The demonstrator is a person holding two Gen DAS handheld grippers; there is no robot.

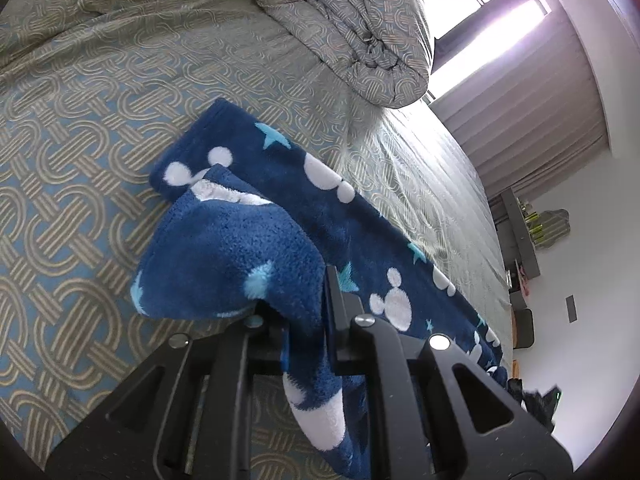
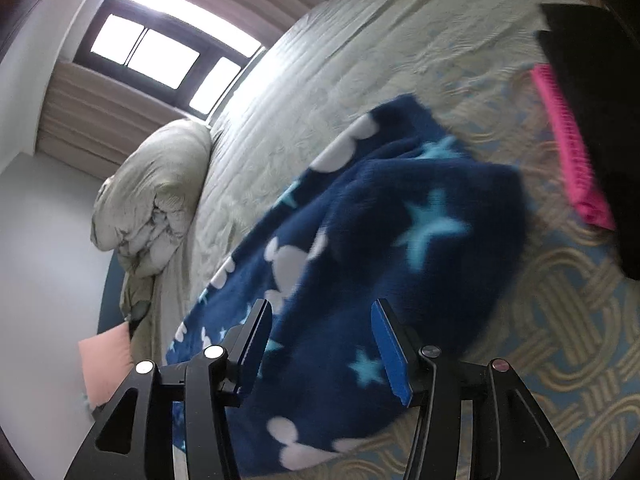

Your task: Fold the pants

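The pants [image 1: 304, 200] are dark blue fleece with white mouse-head shapes and light blue stars, lying on the patterned bedspread [image 1: 80, 152]. My left gripper [image 1: 304, 312] is shut on a bunched end of the pants and holds it lifted above the rest. In the right wrist view the pants [image 2: 400, 232] lie folded over, blurred by motion. My right gripper [image 2: 320, 332] is open, its blue-padded fingers [image 2: 394, 360] on either side of the fabric without pinching it.
A rolled duvet [image 1: 360, 32] lies at the far side of the bed, also in the right wrist view [image 2: 152, 188]. A pink and black object [image 2: 568, 140] sits at the right. A window [image 2: 160, 48] and curtains are beyond.
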